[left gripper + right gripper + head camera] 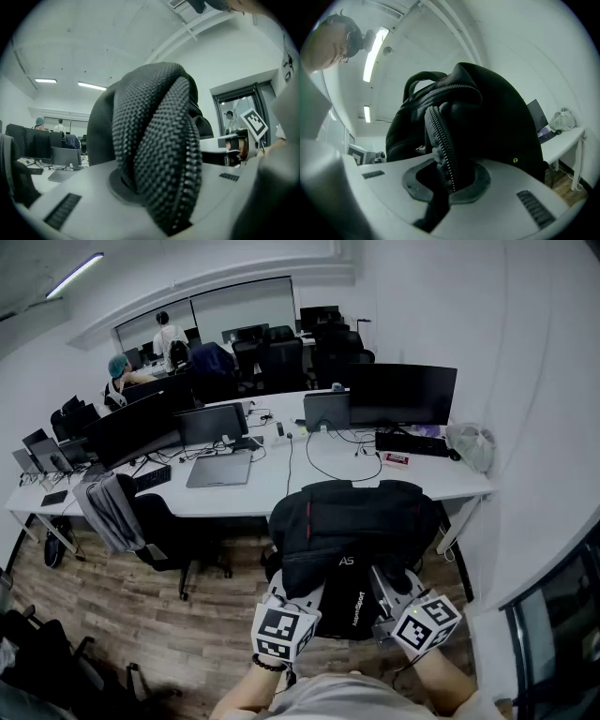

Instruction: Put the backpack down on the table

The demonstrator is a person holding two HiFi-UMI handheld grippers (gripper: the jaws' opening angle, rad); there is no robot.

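Note:
I hold a black backpack (352, 521) in the air just in front of the near edge of the white table (281, 488). My left gripper (302, 594) is shut on its lower left side. In the left gripper view a thick fold of black mesh fabric (154, 150) is pinched in my left gripper (150, 199). My right gripper (386, 585) is shut on the lower right side. The right gripper view shows a zipper seam (440, 136) of the backpack (492, 108) clamped in my right gripper (445, 183). The pack's bottom is hidden behind the two marker cubes.
On the table stand a large monitor (401, 395), a keyboard (412, 443), a laptop (219, 468), cables and a plastic bag (472, 444) at the right end. An office chair with a grey jacket (114, 510) stands to the left. Two people (167, 334) are at the far desks.

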